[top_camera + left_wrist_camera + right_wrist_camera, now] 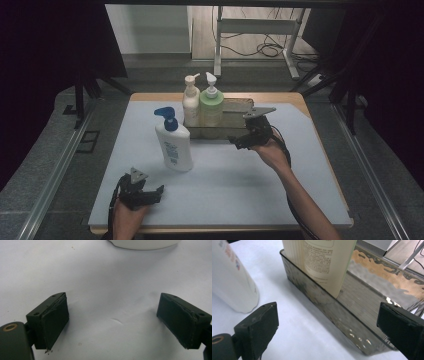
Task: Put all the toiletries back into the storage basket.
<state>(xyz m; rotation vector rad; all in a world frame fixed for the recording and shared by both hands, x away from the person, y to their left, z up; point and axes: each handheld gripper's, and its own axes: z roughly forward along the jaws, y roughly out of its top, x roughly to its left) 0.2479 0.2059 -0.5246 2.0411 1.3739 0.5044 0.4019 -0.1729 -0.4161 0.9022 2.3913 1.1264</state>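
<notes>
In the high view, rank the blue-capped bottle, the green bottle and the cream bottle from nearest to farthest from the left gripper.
From the left gripper:
1. Blue-capped bottle, standing on the table just ahead.
2. Cream bottle, at the tray's left end.
3. Green bottle, right beside it, slightly farther.

White bottle [175, 145] with blue pump, cream bottle [190, 105], pale-green bottle [212, 106].

Overhead forward-down; two close finger-level views
</notes>
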